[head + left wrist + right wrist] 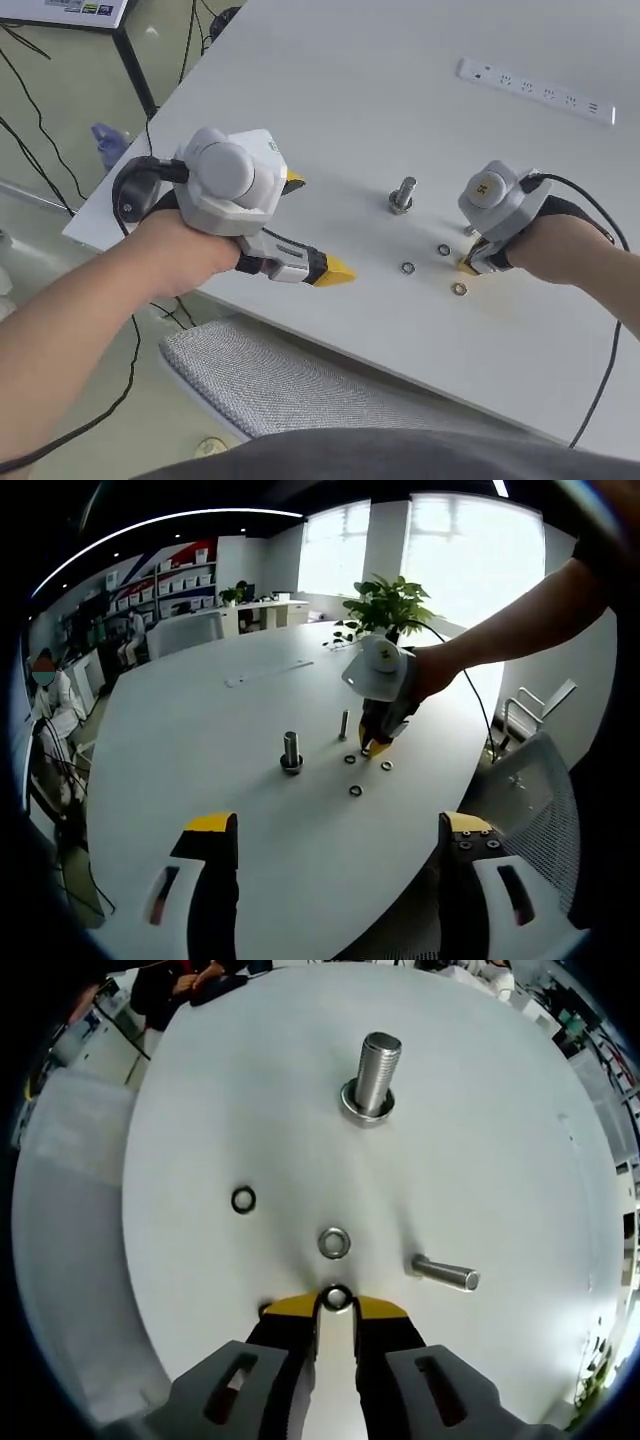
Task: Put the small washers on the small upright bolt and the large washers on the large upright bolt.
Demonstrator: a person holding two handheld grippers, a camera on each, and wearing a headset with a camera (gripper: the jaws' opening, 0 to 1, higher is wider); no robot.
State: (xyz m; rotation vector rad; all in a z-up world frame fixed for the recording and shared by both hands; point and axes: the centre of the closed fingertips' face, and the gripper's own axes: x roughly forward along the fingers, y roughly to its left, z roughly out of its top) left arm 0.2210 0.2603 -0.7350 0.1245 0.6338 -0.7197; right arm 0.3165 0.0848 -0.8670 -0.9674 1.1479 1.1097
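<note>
Small washer (338,1297) between right gripper (337,1306) fingers (286,1308)

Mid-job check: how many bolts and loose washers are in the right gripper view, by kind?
Upright bolts: 2, one large, one small
Loose washers: 3, one between the right tool's tips
Total: 5

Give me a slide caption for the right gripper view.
Right gripper brackets a washer on the table, with two loose washers, large bolt and small bolt ahead.

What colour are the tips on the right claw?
Yellow on the right claw, clearest in the right gripper view.
</note>
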